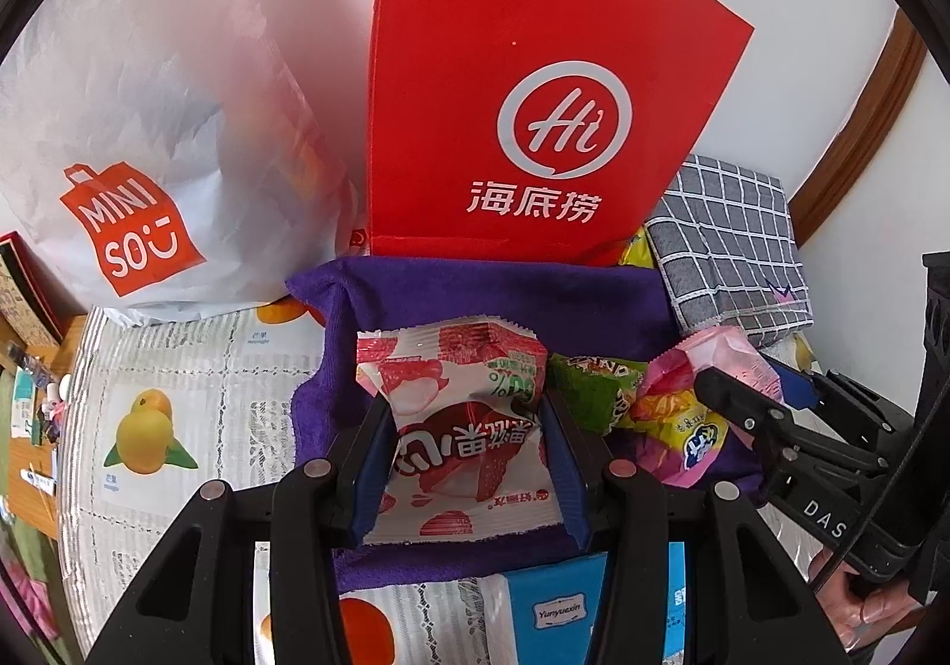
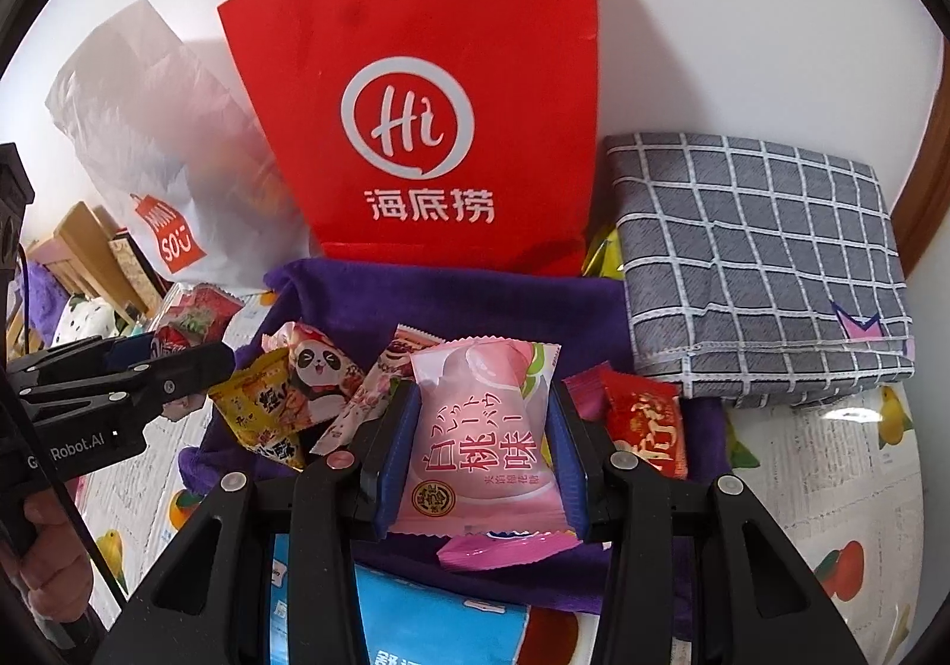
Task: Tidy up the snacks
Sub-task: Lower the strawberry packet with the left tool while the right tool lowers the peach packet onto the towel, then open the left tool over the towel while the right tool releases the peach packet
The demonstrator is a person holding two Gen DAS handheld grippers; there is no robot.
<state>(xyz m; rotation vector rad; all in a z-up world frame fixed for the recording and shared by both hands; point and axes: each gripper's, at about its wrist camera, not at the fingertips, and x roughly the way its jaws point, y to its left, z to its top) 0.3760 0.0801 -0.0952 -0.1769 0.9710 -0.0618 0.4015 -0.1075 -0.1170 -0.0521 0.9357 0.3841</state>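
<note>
Red paper bag (image 2: pixel 451 71); purple towel (image 2: pixel 451 303); grey checked cloth (image 2: pixel 760 261); pink packet (image 2: pixel 481 445); whitish, possibly translucent bag (image 1: pixel 136 130).

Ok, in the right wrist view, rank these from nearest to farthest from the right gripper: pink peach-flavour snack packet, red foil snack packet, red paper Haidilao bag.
1. Pink peach-flavour snack packet: held between the right gripper fingers.
2. Red foil snack packet: just right of the fingers, on the purple cloth.
3. Red paper Haidilao bag: standing behind the cloth, by the wall.

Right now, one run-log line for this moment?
left gripper: shut on lychee pack | right gripper: shut on peach pack | both over purple cloth | red bag behind
</note>
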